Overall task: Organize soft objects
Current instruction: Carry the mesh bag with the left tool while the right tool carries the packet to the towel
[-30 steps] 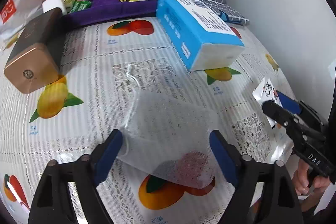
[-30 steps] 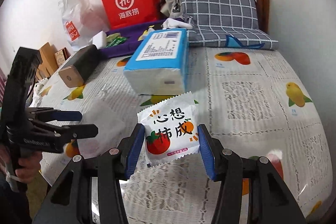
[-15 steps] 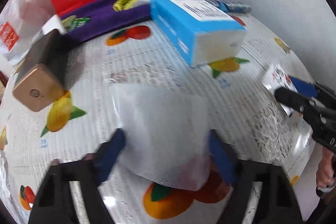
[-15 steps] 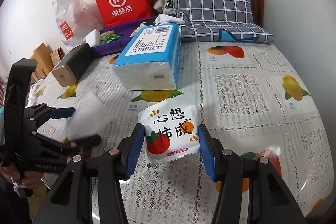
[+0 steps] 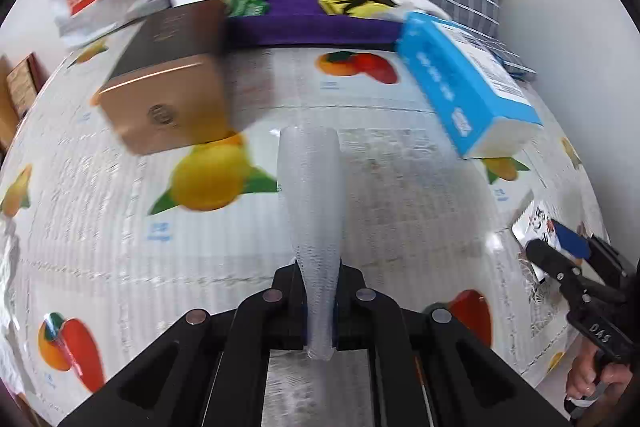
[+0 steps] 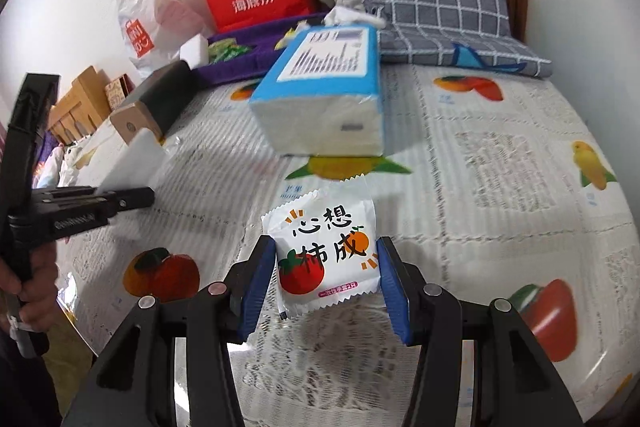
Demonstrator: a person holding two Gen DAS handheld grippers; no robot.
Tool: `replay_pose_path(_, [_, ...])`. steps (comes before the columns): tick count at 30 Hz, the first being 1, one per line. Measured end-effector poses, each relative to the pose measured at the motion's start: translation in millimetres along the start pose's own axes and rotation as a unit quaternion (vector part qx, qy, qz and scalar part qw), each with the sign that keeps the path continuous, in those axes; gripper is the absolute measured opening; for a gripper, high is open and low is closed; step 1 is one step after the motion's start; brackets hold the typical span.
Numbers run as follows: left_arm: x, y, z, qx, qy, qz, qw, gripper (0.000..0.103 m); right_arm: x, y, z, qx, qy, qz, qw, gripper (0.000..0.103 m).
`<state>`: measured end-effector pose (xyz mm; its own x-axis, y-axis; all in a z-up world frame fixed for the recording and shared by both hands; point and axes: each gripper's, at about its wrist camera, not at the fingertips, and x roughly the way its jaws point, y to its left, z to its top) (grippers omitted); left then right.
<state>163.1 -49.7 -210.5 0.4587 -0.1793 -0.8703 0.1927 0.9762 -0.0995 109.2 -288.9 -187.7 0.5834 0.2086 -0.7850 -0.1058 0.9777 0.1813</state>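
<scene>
Two grips: left gripper [image 5: 319,301] pinches a seemingly empty clear bag [image 5: 314,203], right gripper [image 6: 326,283] a sachet [image 6: 325,259].

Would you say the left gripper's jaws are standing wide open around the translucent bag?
No, the left gripper is shut on the translucent bag, pinching it into a narrow strip.

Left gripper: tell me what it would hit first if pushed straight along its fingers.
Probably the fruit-print tablecloth. The left gripper, shut on a translucent mesh pouch, points steeply down at bare cloth between the gold-ended box and blue tissue pack; depth is uncertain.
</scene>
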Motion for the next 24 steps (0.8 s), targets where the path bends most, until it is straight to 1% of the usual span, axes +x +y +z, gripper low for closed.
replay_pose_path(1, [-1, 6, -1, -0.003, 0.000, 0.009, 1.0000, 0.007, 3, 2, -1, 0.000, 0.005, -0.001, 1.000, 0.051])
replay_pose_path(3, [-6, 20, -4, -0.015, -0.002, 0.032, 0.9994, 0.007, 6, 6, -2, -0.006, 0.001, -0.012, 1.000, 0.051])
replay_pose_path(6, [-11, 41, -6, -0.043, -0.001, 0.027, 0.9987, 0.007, 8, 9, -2, -0.011, 0.003, -0.022, 1.000, 0.051])
replay_pose_path(11, [-16, 55, -8, -0.060, 0.000, 0.036, 0.9975, 0.007, 8, 11, 1, -0.005, 0.011, -0.022, 1.000, 0.051])
replay_pose_path(13, [-18, 57, -6, -0.063, -0.002, 0.038, 0.9973, 0.007, 6, 13, 4, -0.003, 0.016, -0.010, 1.000, 0.051])
replay_pose_path(15, [-22, 59, -4, -0.067, -0.005, 0.033, 0.9972, 0.007, 0, 17, 8, -0.006, 0.012, -0.005, 1.000, 0.051])
replay_pose_path(19, [-31, 63, 0, -0.070, -0.011, 0.031, 0.9970, 0.007, -14, 30, 19, -0.026, -0.001, -0.011, 1.000, 0.051])
replay_pose_path(24, [-44, 65, 5, -0.064, -0.019, 0.030, 0.9973, 0.007, -26, 37, 30, -0.035, -0.013, -0.012, 0.999, 0.051])
